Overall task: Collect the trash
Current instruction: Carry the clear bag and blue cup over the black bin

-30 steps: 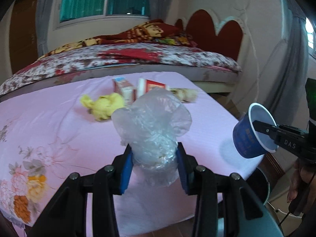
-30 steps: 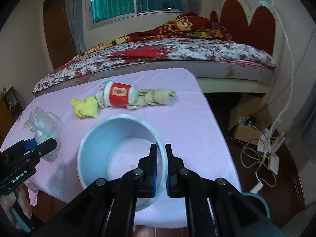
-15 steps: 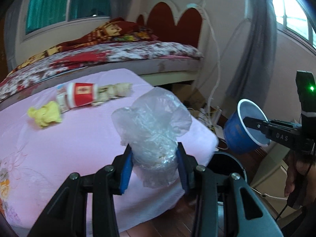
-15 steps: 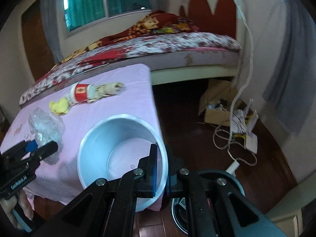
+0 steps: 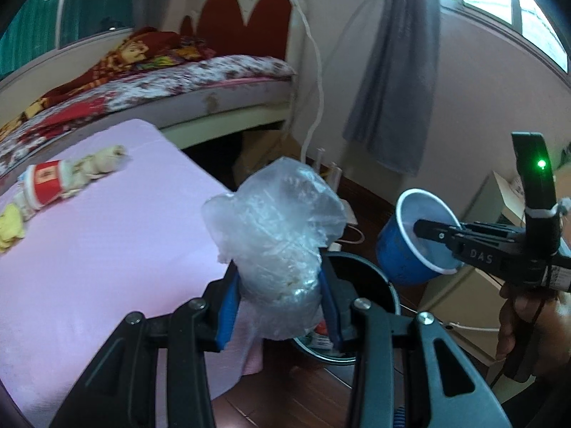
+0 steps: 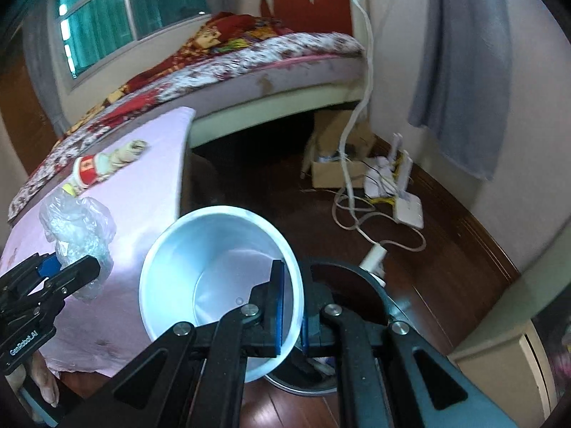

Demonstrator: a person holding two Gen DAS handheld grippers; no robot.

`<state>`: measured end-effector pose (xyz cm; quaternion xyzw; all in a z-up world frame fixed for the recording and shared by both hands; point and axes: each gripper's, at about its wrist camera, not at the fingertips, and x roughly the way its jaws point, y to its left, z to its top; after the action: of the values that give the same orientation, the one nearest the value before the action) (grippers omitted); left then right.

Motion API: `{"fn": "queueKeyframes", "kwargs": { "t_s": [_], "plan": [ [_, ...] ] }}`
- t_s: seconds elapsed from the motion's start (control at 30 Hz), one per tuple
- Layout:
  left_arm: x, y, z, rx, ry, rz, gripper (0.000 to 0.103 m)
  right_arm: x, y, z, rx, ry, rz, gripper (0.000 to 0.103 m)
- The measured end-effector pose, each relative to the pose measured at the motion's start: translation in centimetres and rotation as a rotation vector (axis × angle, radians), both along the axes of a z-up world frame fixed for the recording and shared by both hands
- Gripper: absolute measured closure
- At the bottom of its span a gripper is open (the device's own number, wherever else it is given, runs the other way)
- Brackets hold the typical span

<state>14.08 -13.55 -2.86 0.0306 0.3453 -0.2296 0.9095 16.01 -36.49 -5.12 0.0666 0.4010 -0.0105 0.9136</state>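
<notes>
My left gripper (image 5: 280, 294) is shut on a crumpled clear plastic bag (image 5: 278, 228) and holds it over the table's right edge, above a dark round trash bin (image 5: 374, 281) on the floor. It also shows in the right wrist view (image 6: 76, 228). My right gripper (image 6: 291, 306) is shut on the rim of a blue paper cup (image 6: 221, 267), white inside, held just above the bin (image 6: 357, 285). The cup also shows in the left wrist view (image 5: 410, 242). A red paper cup (image 5: 44, 182), crumpled tissue (image 5: 101, 160) and a yellow wad (image 5: 10, 228) lie on the pink table (image 5: 107, 249).
A bed (image 5: 160, 82) with a floral cover stands behind the table. A cardboard box (image 6: 339, 167), white cables and a power strip (image 6: 407, 207) lie on the wooden floor. A grey curtain (image 5: 396, 71) hangs on the right wall. A cream cabinet (image 6: 499, 353) stands by the bin.
Both grippers have swung right, off the table and toward the floor. The trash bin has come into view under the bag and the blue cup. Both grips are unchanged.
</notes>
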Motion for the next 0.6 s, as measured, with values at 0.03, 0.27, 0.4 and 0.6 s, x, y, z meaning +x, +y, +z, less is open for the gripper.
{"fn": "queueKeyframes", "kwargs": {
  "t_s": [0.03, 0.27, 0.4, 0.6],
  "plan": [
    [-0.1, -0.8, -0.3, 0.003, 0.007, -0.017, 0.061, -0.2, -0.7, -0.5, 0.003, 0.010, -0.014, 0.096],
    [-0.2, -4.0, -2.1, 0.014, 0.058, -0.081, 0.061, -1.2, -5.4, -3.9, 0.048, 0.068, -0.104, 0.096],
    [0.0, -5.5, -3.8, 0.028, 0.097, -0.115, 0.061, -1.6, -6.6, -5.7, 0.053, 0.095, -0.134, 0.096],
    [0.4, -7.6, -6.3, 0.053, 0.152, -0.155, 0.061, -1.4, -7.7, -8.1, 0.036, 0.146, -0.136, 0.096]
  ]
}}
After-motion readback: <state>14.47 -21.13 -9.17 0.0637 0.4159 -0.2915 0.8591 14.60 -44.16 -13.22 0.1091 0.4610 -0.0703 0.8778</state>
